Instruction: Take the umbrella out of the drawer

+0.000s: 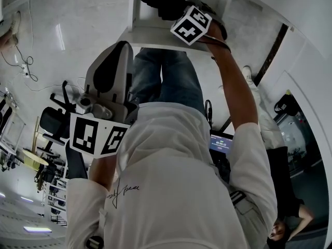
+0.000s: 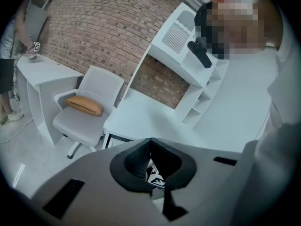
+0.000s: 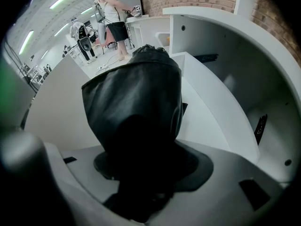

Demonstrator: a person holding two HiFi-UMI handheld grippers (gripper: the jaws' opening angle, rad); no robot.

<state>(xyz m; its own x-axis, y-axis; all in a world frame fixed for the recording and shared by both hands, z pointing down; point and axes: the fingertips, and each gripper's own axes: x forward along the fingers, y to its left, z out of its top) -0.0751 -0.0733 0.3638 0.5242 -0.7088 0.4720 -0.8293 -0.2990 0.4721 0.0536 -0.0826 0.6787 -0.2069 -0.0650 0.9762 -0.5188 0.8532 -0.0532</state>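
A black folded umbrella (image 3: 136, 107) fills the right gripper view, and my right gripper (image 3: 146, 173) is shut on its lower end. Around it are the white walls of the drawer (image 3: 216, 107), and the umbrella stands above the drawer floor. In the head view the umbrella (image 1: 162, 0) is at the top, held by the right gripper (image 1: 174, 9) over a white surface (image 1: 150, 35). My left gripper (image 1: 120, 51) hangs lower left, away from the umbrella. In its own view the left gripper (image 2: 150, 142) has its pads together with nothing between them.
The left gripper view shows a white desk (image 2: 141, 119), a white shelf unit (image 2: 188, 46), and a white chair with an orange cushion (image 2: 84, 105). A person (image 1: 282, 191) stands at the head view's lower right. Another person (image 3: 110, 8) stands far back.
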